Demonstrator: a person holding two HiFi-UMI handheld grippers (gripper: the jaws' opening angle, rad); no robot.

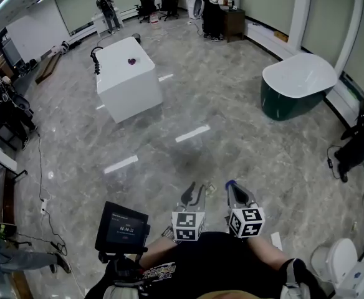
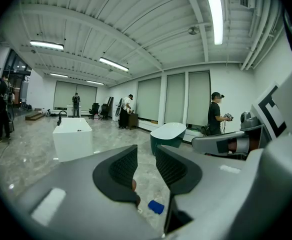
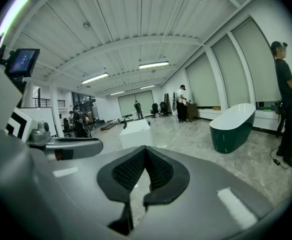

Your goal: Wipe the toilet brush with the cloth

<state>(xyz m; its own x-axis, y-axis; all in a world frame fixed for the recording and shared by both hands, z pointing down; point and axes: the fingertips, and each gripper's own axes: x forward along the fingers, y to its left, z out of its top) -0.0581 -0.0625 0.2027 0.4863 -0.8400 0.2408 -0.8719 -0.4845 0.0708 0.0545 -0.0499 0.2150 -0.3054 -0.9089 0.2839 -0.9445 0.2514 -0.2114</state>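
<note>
Marble floor (image 1: 232,136), brush and cloth unseen: left gripper (image 1: 193,193) slightly parted, right gripper (image 1: 234,189) closed together, both empty; I should first search near the toilet (image 1: 342,259) at 4 o'clock.

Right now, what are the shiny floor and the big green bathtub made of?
The floor looks like polished stone or marble-look tile: it has grey veining, and bright streaks of ceiling light are mirrored in it. The bathtub looks like glossy moulded acrylic or ceramic. It is dark green outside, white inside, smooth and seamless. Which of the two it is can't be told by looks.
</note>
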